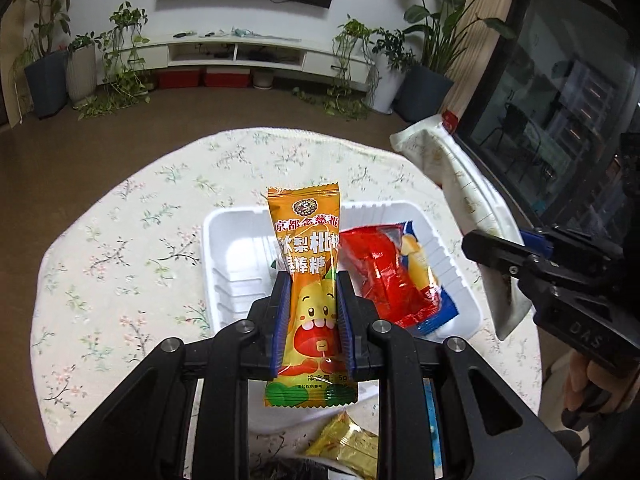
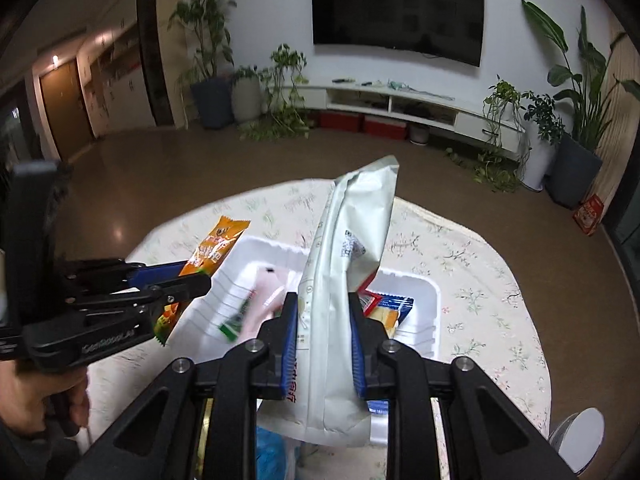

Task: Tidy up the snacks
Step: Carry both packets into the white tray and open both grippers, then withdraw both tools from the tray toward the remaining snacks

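Observation:
My left gripper [image 1: 313,316] is shut on an orange lollipop packet [image 1: 308,264] with a cartoon pear, held upright above the near left part of a white foam tray [image 1: 212,240]. In the tray lies a red and blue snack packet [image 1: 390,280]. My right gripper [image 2: 323,340] is shut on a tall pale white pouch [image 2: 348,264], held above the tray [image 2: 428,296]. From the left wrist that pouch [image 1: 452,168] and the right gripper [image 1: 516,260] appear at the right. The right wrist view shows the left gripper [image 2: 188,284] with the orange packet [image 2: 212,248] at the left, and a pink packet [image 2: 264,300] in the tray.
The tray stands on a round table with a floral cloth [image 1: 128,248]. A gold packet [image 1: 344,448] lies near the table's front edge. Beyond the table are brown floor, potted plants [image 1: 124,52], a low white TV shelf [image 1: 240,52] and a wall TV [image 2: 396,16]. A hand [image 2: 36,396] holds the left gripper's handle.

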`<state>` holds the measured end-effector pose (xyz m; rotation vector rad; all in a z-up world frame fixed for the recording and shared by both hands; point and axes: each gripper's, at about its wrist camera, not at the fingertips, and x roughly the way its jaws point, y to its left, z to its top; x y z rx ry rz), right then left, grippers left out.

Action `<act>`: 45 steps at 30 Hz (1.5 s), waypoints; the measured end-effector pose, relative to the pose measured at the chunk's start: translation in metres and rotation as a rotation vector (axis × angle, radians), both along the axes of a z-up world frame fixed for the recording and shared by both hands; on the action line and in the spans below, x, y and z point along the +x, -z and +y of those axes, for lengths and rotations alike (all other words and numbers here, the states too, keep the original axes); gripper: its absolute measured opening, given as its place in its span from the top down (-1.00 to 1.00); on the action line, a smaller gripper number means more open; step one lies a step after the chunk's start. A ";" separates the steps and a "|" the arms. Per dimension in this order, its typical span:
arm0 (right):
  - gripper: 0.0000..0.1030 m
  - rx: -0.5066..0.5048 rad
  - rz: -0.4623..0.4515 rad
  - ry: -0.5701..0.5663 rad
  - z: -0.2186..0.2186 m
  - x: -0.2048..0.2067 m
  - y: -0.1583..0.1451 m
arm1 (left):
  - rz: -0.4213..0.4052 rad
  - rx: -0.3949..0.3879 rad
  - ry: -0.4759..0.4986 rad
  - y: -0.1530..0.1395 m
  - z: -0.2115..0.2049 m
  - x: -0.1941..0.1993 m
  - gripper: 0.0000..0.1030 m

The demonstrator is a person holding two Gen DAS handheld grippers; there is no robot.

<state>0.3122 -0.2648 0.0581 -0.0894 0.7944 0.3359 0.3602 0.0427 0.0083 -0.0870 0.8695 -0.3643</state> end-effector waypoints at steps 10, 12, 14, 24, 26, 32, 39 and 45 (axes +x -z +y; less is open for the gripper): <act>0.53 -0.070 0.114 0.089 -0.042 0.022 0.059 | 0.034 0.060 0.015 0.047 -0.018 0.019 0.61; 0.53 -0.102 0.127 0.075 -0.044 0.024 0.068 | 0.047 0.079 0.018 0.056 -0.020 0.024 0.61; 0.53 -0.113 0.140 0.070 -0.045 0.022 0.077 | 0.053 0.091 0.014 0.065 -0.021 0.028 0.61; 0.49 -0.073 0.182 0.084 -0.056 0.031 0.103 | 0.069 0.112 -0.031 0.092 -0.011 0.048 0.50; 0.49 -0.061 0.186 0.085 -0.058 0.032 0.104 | 0.071 0.116 -0.041 0.093 -0.011 0.048 0.31; 0.19 -0.052 0.181 0.097 -0.062 0.032 0.102 | 0.058 0.118 -0.060 0.089 -0.009 0.046 -0.21; -0.26 -0.048 0.150 0.083 -0.064 0.026 0.093 | 0.027 0.094 -0.071 0.075 -0.003 0.038 -0.39; -0.39 -0.024 0.129 0.077 -0.069 0.018 0.082 | 0.007 0.074 -0.066 0.053 0.005 0.015 -0.83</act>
